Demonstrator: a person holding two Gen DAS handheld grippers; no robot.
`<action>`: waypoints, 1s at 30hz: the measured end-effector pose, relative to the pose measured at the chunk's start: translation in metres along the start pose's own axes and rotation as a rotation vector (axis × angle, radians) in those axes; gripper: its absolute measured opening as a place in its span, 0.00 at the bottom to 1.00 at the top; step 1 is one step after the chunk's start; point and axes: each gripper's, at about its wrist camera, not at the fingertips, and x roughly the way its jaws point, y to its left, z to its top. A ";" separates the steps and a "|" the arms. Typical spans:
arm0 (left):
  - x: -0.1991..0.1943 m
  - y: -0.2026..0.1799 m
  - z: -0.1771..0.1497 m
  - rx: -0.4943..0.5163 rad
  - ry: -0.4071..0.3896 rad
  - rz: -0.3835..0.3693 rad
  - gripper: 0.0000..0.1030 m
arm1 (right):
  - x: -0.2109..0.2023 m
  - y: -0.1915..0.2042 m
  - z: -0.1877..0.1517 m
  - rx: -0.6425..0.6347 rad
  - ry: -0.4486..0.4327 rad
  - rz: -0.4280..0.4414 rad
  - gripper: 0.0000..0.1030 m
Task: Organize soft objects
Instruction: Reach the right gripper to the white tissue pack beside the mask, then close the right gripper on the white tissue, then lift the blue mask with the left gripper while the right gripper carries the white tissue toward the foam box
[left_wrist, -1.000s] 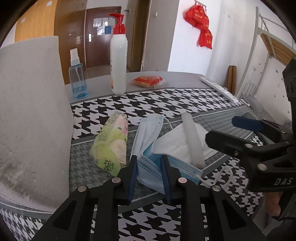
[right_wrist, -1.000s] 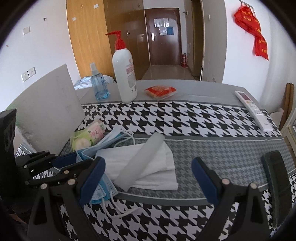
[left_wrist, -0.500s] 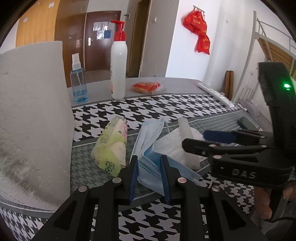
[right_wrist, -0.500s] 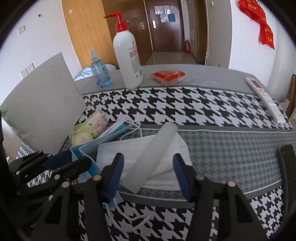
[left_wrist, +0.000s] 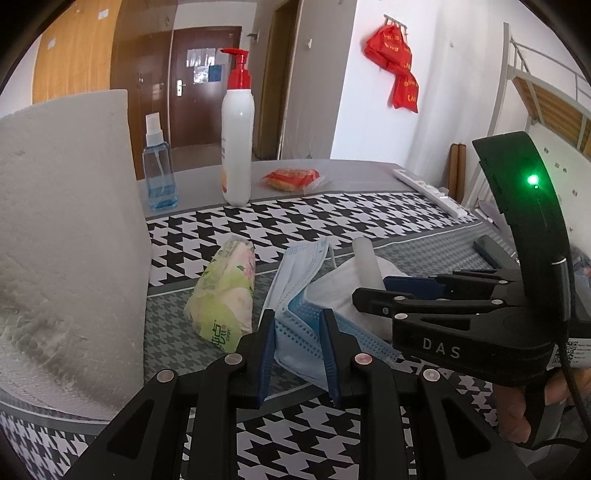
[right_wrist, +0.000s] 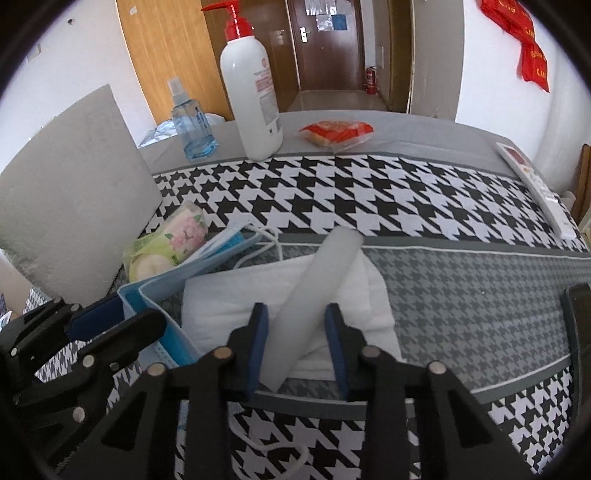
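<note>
A stack of blue face masks (left_wrist: 295, 280) stands on edge on the houndstooth tablecloth (left_wrist: 295, 221), and my left gripper (left_wrist: 296, 325) is shut on its near end. Right of it lies a folded white cloth (right_wrist: 229, 306) with a pale foam strip (right_wrist: 325, 266) slanting across it. My right gripper (right_wrist: 295, 314) points down at the strip's near end; its jaws are closing and the blue pads touch both sides of the strip. In the left wrist view the right gripper (left_wrist: 373, 290) reaches in from the right over the cloth (left_wrist: 332, 291). A green tissue pack (left_wrist: 225, 295) lies left of the masks.
A tall white foam block (left_wrist: 66, 221) stands at the left. At the back stand a pump bottle (left_wrist: 237, 140) and a blue spray bottle (left_wrist: 159, 177), beside a red snack packet (left_wrist: 291, 179). A remote (right_wrist: 535, 184) and a black phone (right_wrist: 580, 325) lie on the right.
My right gripper came forward and down over the cloth, and its jaws went from wide open to narrow around the foam strip. The left gripper kept still on the masks.
</note>
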 end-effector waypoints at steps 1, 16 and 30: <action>0.000 0.000 0.000 -0.001 0.000 0.001 0.25 | 0.000 -0.002 0.000 0.004 0.001 0.007 0.26; -0.005 0.001 0.002 -0.006 -0.029 0.001 0.20 | -0.039 0.011 0.004 -0.036 -0.099 -0.013 0.18; -0.027 -0.008 0.009 0.040 -0.095 0.008 0.10 | -0.077 0.007 -0.003 -0.029 -0.187 -0.022 0.18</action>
